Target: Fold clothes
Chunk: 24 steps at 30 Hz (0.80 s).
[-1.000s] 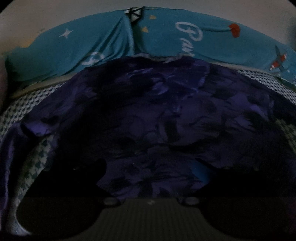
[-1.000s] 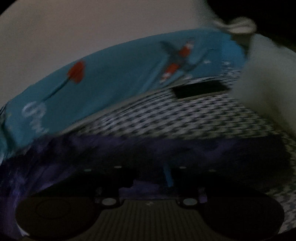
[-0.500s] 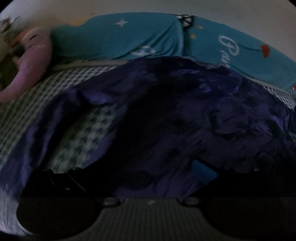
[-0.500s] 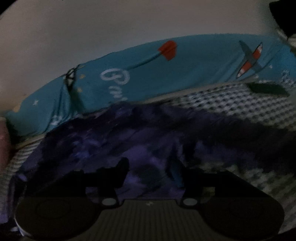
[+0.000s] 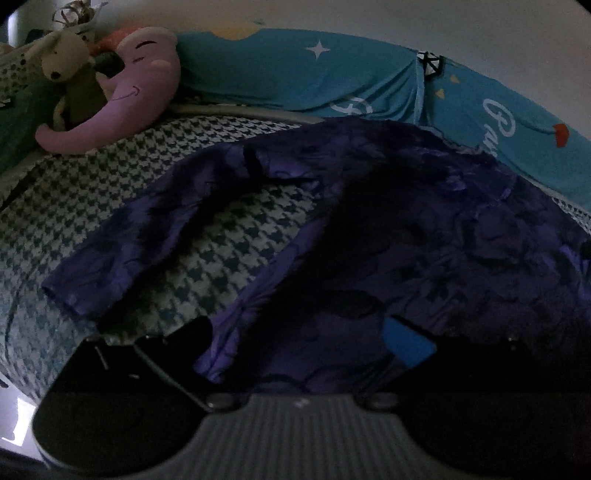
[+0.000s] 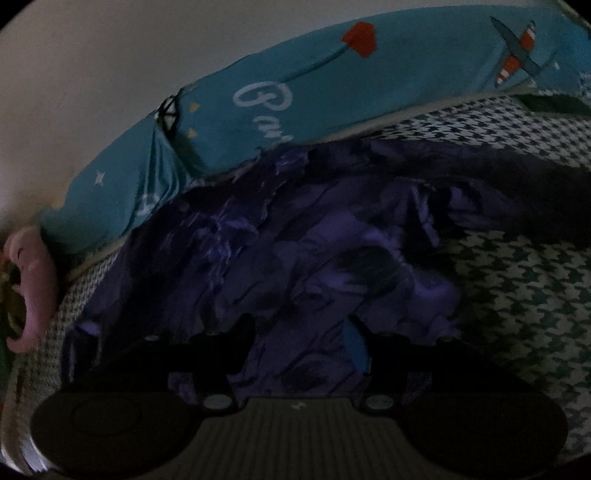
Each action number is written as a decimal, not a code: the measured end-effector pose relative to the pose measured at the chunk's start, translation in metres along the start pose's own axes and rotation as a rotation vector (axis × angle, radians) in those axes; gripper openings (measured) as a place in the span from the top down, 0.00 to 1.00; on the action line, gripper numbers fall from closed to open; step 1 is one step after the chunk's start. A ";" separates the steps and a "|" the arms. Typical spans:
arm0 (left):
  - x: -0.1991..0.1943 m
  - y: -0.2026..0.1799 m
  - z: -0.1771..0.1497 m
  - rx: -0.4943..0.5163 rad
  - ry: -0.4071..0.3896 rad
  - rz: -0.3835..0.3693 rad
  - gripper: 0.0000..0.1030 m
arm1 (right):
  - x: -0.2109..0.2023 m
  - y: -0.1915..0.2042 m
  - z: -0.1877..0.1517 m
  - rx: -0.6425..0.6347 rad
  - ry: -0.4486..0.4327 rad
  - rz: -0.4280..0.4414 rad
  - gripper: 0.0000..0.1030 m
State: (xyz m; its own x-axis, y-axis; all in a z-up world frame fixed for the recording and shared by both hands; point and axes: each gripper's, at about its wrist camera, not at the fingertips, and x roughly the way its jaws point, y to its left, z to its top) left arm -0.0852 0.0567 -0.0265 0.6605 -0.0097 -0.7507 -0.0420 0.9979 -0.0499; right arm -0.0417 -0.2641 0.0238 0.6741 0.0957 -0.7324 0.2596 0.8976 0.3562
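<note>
In the left wrist view, a garment [image 5: 424,229] lies spread on a bed [image 5: 110,192], filling the centre and the 3 o'clock side. One sleeve [image 5: 140,236] reaches out toward 8 o'clock, with bare bed cover between it and the body of the garment. Behind the garment, from 11 to 2 o'clock, a long pillow [image 5: 295,77] runs along the wall [image 5: 406,22]. At 10 o'clock, two plush toys [image 5: 122,96] rest against the pillow's end. The left claw [image 5: 299,354] sits at 6 o'clock, its fingers over the near hem. In the right wrist view, the right claw [image 6: 299,350] sits at 6 o'clock over the garment, with bare bed at 4 o'clock.
</note>
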 end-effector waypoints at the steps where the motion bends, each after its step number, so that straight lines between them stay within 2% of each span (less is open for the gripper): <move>1: 0.000 0.001 -0.001 0.000 0.004 0.001 0.00 | 0.000 0.003 -0.002 -0.010 0.003 0.006 0.48; 12: -0.009 0.010 -0.002 0.008 -0.009 0.045 0.00 | 0.004 0.024 -0.020 -0.103 0.017 0.016 0.47; 18: -0.006 0.021 -0.008 -0.027 0.005 0.070 0.00 | 0.007 0.028 -0.026 -0.136 0.028 0.011 0.47; 24: -0.009 0.041 0.000 -0.088 -0.012 0.087 0.00 | 0.010 0.030 -0.030 -0.145 0.044 0.013 0.47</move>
State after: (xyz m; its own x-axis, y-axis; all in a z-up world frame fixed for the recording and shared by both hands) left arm -0.0926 0.0981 -0.0216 0.6607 0.0779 -0.7466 -0.1648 0.9854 -0.0430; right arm -0.0477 -0.2238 0.0095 0.6452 0.1233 -0.7540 0.1465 0.9486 0.2805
